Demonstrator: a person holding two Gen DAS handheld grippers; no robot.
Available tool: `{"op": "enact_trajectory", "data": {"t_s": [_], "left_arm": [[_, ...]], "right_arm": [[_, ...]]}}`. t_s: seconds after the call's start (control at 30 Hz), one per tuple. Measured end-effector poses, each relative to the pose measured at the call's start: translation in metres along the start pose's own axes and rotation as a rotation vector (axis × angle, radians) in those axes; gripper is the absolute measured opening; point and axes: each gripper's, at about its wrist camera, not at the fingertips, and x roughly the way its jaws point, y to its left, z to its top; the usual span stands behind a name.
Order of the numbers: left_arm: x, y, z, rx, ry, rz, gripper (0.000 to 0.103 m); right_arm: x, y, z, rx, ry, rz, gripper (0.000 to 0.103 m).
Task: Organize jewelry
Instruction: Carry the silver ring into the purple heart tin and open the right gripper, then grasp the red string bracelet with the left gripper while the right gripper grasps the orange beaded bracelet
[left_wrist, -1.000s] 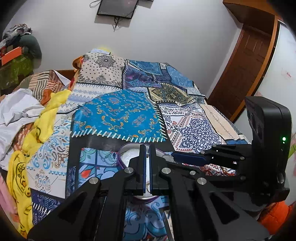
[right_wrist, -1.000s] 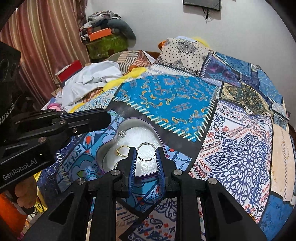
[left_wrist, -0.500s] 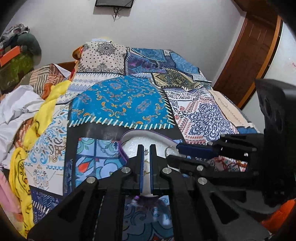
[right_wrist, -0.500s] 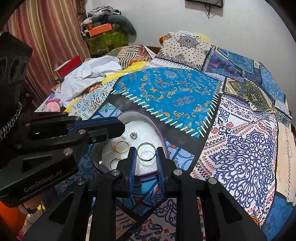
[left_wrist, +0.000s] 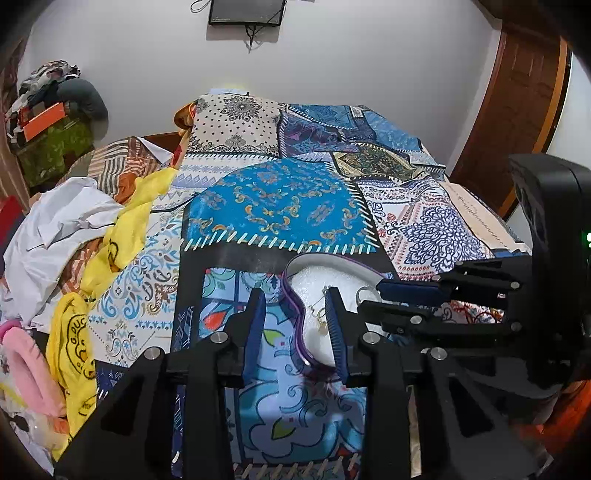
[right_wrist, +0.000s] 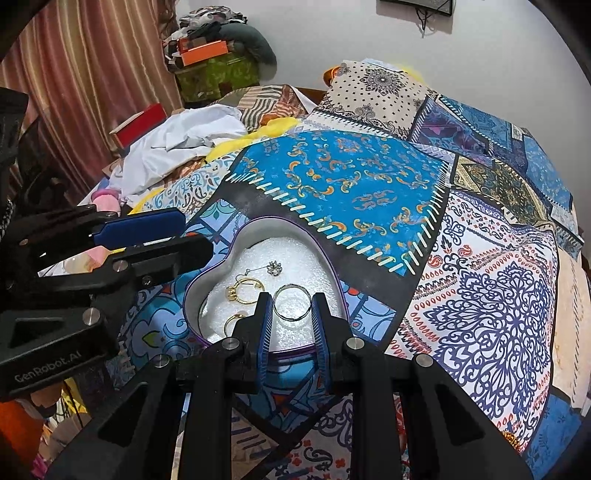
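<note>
A heart-shaped tin (right_wrist: 325, 258) with white foam lining lies on the patchwork bedspread; it also shows in the left wrist view (left_wrist: 295, 314). Inside lie gold earrings (right_wrist: 245, 290), a silver flower stud (right_wrist: 274, 267) and another gold piece (right_wrist: 232, 321). My right gripper (right_wrist: 291, 306) is shut on a silver ring (right_wrist: 292, 306) and holds it above the tin. My left gripper (left_wrist: 294, 314) is open and empty over the tin's left edge; it shows at the left of the right wrist view (right_wrist: 162, 240).
The patchwork bedspread (right_wrist: 351, 177) covers the bed. White and yellow clothes (left_wrist: 92, 229) are piled at its left side. A curtain (right_wrist: 92, 74) and stacked bags (right_wrist: 214, 62) stand beyond. A wooden door (left_wrist: 517, 110) is at the right.
My left gripper has opened and dropped a piece into the tin, where another earring now shows. My right gripper still holds the silver ring over the tin.
</note>
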Motion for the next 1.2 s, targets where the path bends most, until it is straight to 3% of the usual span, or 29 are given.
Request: {"op": "enact_trajectory", "data": {"t_s": [0.3, 0.57, 0.87, 1.2], "left_arm": [[-0.008, -0.002, -0.010, 0.002, 0.023, 0.035, 0.042], [-0.021, -0.022, -0.013, 0.036, 0.021, 0.032, 0.047], [-0.030, -0.064, -0.006, 0.094, 0.001, 0.004, 0.053], [-0.014, -0.122, -0.002, 0.146, 0.036, -0.057, 0.057]], "right_arm": [[-0.006, -0.001, 0.001, 0.032, 0.008, 0.010, 0.021], [-0.052, -0.009, -0.005, 0.059, -0.081, -0.037, 0.022], [-0.105, -0.045, -0.026, 0.147, -0.170, -0.096, 0.022], [-0.141, -0.102, -0.069, 0.263, -0.188, -0.189, 0.023]]}}
